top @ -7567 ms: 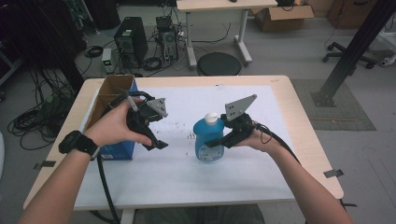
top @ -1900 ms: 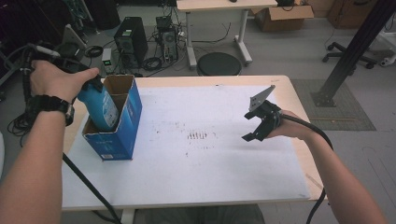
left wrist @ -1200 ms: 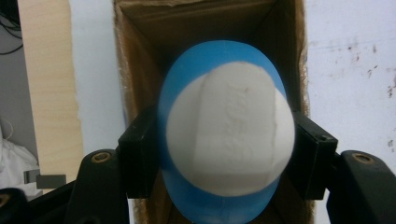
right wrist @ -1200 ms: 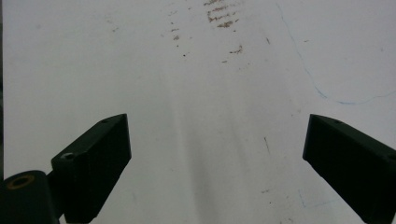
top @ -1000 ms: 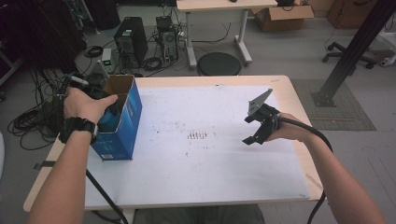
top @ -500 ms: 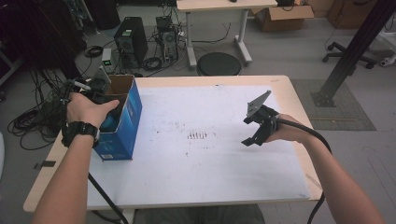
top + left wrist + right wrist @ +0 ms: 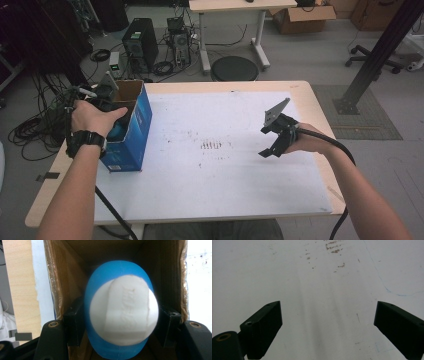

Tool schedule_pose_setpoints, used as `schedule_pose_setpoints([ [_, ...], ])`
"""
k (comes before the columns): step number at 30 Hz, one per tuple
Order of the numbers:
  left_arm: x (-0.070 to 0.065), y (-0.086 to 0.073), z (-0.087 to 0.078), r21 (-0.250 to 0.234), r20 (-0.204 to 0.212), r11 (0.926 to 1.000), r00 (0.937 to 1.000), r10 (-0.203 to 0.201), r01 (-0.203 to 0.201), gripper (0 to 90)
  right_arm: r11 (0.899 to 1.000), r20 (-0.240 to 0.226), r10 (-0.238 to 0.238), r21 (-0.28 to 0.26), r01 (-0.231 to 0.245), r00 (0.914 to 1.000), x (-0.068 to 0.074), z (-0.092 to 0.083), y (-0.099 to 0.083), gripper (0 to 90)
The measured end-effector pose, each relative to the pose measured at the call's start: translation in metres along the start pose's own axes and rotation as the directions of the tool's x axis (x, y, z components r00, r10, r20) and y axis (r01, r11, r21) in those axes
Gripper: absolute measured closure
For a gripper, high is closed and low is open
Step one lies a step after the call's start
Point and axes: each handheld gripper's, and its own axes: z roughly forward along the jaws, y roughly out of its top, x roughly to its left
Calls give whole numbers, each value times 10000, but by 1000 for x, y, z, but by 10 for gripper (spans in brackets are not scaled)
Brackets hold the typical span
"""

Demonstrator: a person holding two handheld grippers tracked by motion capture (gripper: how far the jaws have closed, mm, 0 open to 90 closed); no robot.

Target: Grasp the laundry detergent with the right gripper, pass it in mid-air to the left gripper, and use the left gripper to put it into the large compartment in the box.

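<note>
My left gripper has its jaws clamped on the blue bottle, one black pad pressed against each flank just below the white cap. The bottle is down inside the blue cardboard box, cap end toward my camera, brown inner walls close on both sides of it. I can't tell whether the bottle's base rests on the box floor.

My right gripper has its jaws spread wide with nothing between them, and they touch nothing; beneath them lies the bare white sheet with a few dark scuff marks.

From the high view, the box stands at the left edge of the white sheet, open top upward. My left hand sits over that opening on the box's left side, and here the hand covers the left gripper's jaws; a small patch of blue, which I take for the bottle, shows under the palm. The right gripper hangs above the sheet well to the right of the box, my right hand behind it and its cable trailing back along my forearm.

The left gripper view gives me the grip itself and the box interior, which the high view hides. The high view gives me the box's blue outside and how far apart my two hands are. The right gripper view confirms the open gap between its pads.
</note>
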Motion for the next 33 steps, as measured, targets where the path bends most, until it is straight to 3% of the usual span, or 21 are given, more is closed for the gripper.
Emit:
schedule_pose_setpoints([
  [12,0,-2,-9,-79,134,10000,9999,39,-38,325,10000,43,-57,-42,57,10000,1,-3,2,78],
  [20,-3,1,-42,-425,-281,9983,9988,399,-411,291,10000,79,-74,-61,75,9999,3,-9,2,79],
  [23,-10,2,-57,-689,-159,9950,9973,715,-725,291,9999,103,-101,-50,102,9999,4,-12,2,79],
  [28,-37,5,-76,-1187,38,9815,9884,1519,-1504,267,10000,154,-60,53,59,9999,2,-14,0,80],
  [33,-69,10,-76,-1356,216,9602,9682,2493,-2442,229,9999,168,5,156,-8,9999,1,-16,-1,80],
])
